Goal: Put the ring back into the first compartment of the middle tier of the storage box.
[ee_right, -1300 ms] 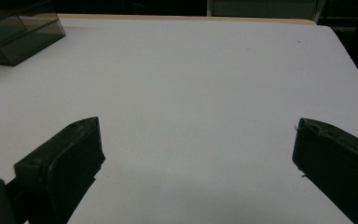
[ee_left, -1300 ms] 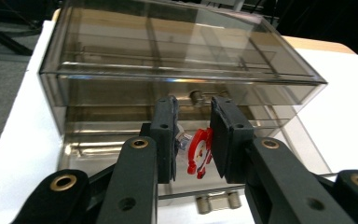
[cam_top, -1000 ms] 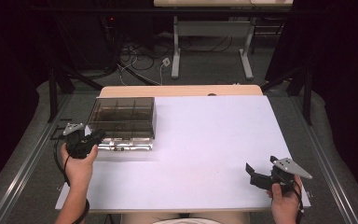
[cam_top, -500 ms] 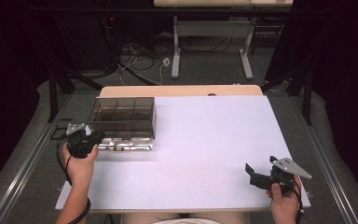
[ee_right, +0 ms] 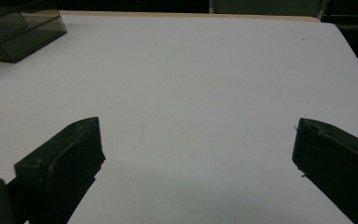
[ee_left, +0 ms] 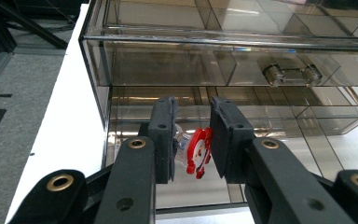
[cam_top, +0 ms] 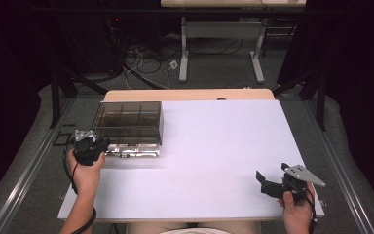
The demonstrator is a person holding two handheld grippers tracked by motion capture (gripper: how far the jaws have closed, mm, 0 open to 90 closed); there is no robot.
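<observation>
Left tongs [ee_left: 192, 140] narrowed around red-white charm [ee_left: 198, 152]; right tongs [ee_right: 193, 154] wide, empty.

Wide-spread tongs [ee_right: 193, 168] above white table [ee_right: 205, 74]

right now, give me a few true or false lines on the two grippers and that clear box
1. The left gripper has a small red and white piece between its jaws. True.
2. The right gripper is clamped on the smoky clear compartment box. False: its jaws stand wide apart over bare white tabletop, far from the box.
3. The box sits at the table's left side, near the left gripper. True.
4. The box is made of solid opaque metal. False: its walls are see-through, with dividers visible inside.
5. The right gripper carries a grey three-cornered plate on top. True.
</observation>
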